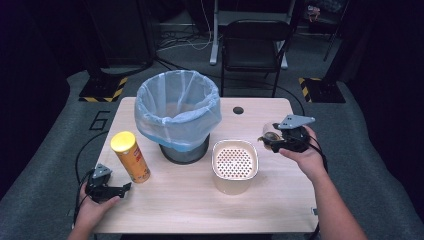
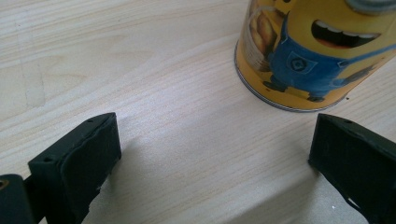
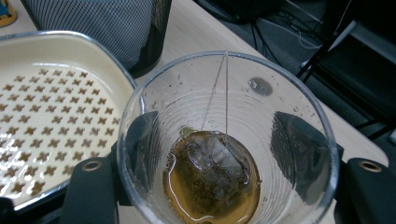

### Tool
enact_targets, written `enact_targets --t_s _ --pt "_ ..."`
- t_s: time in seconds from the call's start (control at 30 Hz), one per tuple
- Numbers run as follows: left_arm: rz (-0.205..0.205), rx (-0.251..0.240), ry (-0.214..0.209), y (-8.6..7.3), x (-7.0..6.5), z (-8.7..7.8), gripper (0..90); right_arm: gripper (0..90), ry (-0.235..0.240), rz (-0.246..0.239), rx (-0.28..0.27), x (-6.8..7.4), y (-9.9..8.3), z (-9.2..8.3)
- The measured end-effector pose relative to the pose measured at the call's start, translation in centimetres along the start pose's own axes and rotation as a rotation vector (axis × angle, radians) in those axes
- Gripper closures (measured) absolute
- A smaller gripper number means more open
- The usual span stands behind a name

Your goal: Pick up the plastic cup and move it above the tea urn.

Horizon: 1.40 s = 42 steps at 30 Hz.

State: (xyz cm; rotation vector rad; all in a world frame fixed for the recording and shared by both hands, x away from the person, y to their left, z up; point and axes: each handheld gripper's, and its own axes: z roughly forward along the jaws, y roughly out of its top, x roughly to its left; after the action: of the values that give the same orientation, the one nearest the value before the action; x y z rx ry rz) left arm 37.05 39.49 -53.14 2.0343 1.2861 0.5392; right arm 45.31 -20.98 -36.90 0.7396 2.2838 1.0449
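A clear plastic cup (image 3: 224,140) with a tea bag (image 3: 212,168) in a little brown tea sits between the jaws of my right gripper (image 1: 274,138); the jaws press on its sides, shut on it. In the high view the cup (image 1: 270,134) hangs above the table's right side, beside a cream container with a perforated lid (image 1: 234,161). My left gripper (image 1: 121,189) rests at the front left with its jaws wide apart and nothing between them. A yellow chip can with a cartoon print (image 1: 130,156) stands upright just beyond it; its base (image 2: 299,60) lies ahead of the open jaws.
A mesh waste bin lined with a blue bag (image 1: 178,115) stands at the back middle of the wooden table (image 1: 200,210). The perforated lid (image 3: 42,112) and the bin's mesh wall (image 3: 102,28) lie close to the left of the cup. A black chair (image 1: 252,45) stands behind the table.
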Motion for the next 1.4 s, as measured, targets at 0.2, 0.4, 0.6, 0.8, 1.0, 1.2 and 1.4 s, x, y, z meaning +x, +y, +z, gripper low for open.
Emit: enact_targets --t_s 0.2,0.4,0.6,0.8,1.0,1.2,1.4 --pt "0.0 0.0 0.0 0.0 0.0 0.0 2.0 32.9 0.037 0.011 -0.051 -0.2 1.3 0.3" --pt "0.001 0.0 0.0 0.0 0.0 0.0 2.0 33.1 0.071 -0.027 -0.082 -0.1 2.3 0.8" --pt "0.0 0.0 -0.001 0.0 0.0 0.0 2.0 33.5 0.076 -0.15 -0.142 1.4 3.4 0.2" --pt "0.001 0.001 -0.001 0.0 0.0 0.0 2.0 33.5 0.064 -0.215 -0.129 2.1 3.7 0.2" --pt "0.002 0.001 -0.001 0.0 0.0 0.0 2.0 33.5 0.059 -0.235 -0.122 2.5 3.8 0.5" --pt "0.002 0.001 -0.001 0.0 0.0 0.0 2.0 33.5 0.065 -0.245 -0.123 2.6 3.9 0.6" --pt "0.006 0.004 -0.002 0.0 0.0 0.0 2.0 33.5 0.067 -0.267 -0.131 2.8 3.9 0.8"
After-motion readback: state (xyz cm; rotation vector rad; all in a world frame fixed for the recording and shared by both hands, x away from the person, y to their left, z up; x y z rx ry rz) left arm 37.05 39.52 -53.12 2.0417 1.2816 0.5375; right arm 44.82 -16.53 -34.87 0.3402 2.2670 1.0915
